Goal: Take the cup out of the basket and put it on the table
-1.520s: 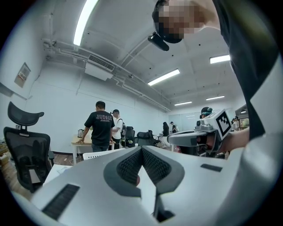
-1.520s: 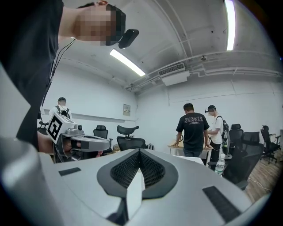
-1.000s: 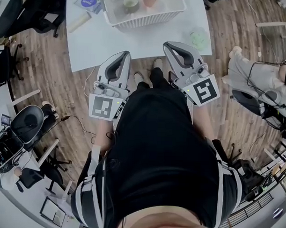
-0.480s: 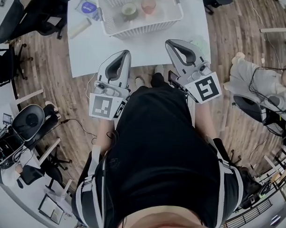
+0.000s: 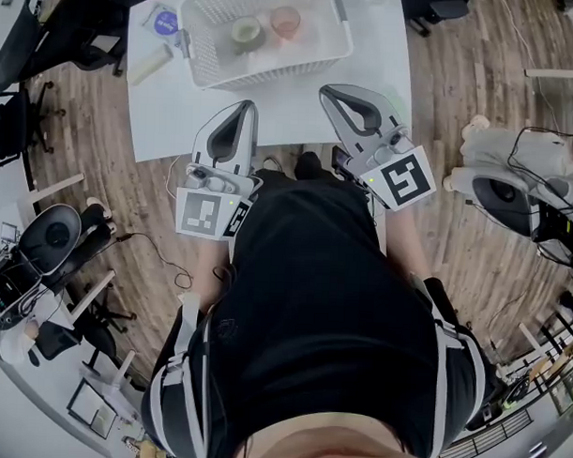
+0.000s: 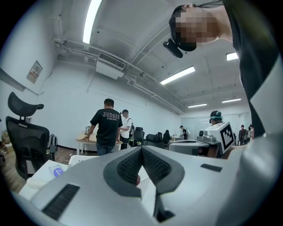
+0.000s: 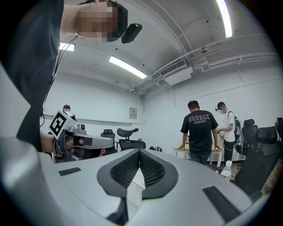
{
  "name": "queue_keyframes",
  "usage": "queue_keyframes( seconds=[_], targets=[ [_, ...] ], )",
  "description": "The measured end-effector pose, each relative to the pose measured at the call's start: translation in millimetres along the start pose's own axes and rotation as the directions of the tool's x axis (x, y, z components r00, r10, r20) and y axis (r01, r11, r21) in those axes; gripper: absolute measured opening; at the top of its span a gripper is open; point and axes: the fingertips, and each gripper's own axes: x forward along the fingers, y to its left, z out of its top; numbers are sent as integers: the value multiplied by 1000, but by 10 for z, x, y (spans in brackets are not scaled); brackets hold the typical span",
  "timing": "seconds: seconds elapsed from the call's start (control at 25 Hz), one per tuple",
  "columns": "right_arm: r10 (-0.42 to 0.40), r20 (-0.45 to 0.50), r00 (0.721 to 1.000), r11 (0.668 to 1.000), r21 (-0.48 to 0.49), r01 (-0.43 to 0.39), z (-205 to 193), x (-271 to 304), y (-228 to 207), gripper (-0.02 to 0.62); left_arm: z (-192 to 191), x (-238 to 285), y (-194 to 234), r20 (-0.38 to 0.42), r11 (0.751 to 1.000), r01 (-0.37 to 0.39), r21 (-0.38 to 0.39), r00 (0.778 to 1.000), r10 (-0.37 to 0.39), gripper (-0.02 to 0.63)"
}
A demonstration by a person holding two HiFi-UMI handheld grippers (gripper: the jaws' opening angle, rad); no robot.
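Wooden floor (image 5: 92, 160) lies round the white table (image 5: 178, 116) at the top of the head view. Two cups stand upright side by side inside the basket (image 5: 273, 71): a green cup (image 5: 245, 31) and, just to its right, a pink cup (image 5: 285, 22). I cannot tell which one the task means. The basket sits on the table's far half, upper centre of the frame, with a blue-labelled pack (image 5: 164, 22) near its left wall. Below it, the left gripper (image 5: 242, 109) and right gripper (image 5: 331, 92) hang over the table's near edge, well short of the basket. Each gripper view shows its jaws pressed together at the tips with nothing between them, aimed out at the room rather than down at the table. Over the last second the basket has slid down and leftward in the frame and shows more fully, while both grippers kept to the edge. That reads as the person squaring up to it. The reach has not begun, and the jaws must part first.
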Motion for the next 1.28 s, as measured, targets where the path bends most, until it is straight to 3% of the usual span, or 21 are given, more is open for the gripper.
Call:
queue_keyframes(
  seconds=[0.4,1.28],
  targets=[
    [40,-66,997,999,-14,-41,-183,190,-37,19,-90,33,182,-28,999,-32,-5,999,32,20],
    [-1,-122,993,997,-73,-8,-204,626,153,20,-87,-79,548,-47,998,59,16,997,-58,19]
  ],
)
